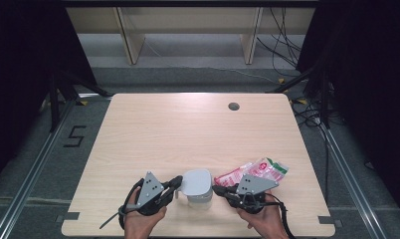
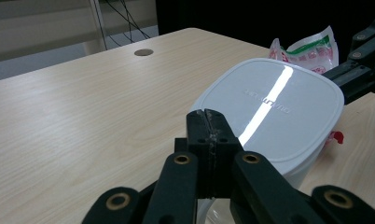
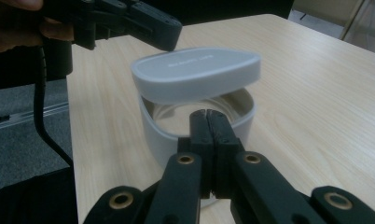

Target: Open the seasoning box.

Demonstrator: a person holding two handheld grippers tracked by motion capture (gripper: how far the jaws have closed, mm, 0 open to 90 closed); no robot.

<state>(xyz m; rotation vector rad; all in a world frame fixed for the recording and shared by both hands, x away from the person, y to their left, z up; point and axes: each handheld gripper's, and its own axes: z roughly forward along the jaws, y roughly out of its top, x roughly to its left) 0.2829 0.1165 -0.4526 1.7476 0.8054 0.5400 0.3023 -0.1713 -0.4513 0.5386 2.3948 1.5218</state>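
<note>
Each gripper, the left gripper (image 1: 176, 182) and the right gripper (image 1: 218, 189), has a black body with a grey three-cornered plate on top, and this plate has a few small dark holes. In the gripper views, the two black jaws are flat bars joined by linkage arms with brass-coloured round rivets, and their pads look a little scratched. A black cable (image 1: 286, 222) trails from each gripper, and the person's hands are bare, with no sleeve to see.

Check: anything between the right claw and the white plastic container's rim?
Nothing visible. The right claw, shut, sits right at the white plastic container rim; its white lid is tilted up, lifted on the near side.
</note>
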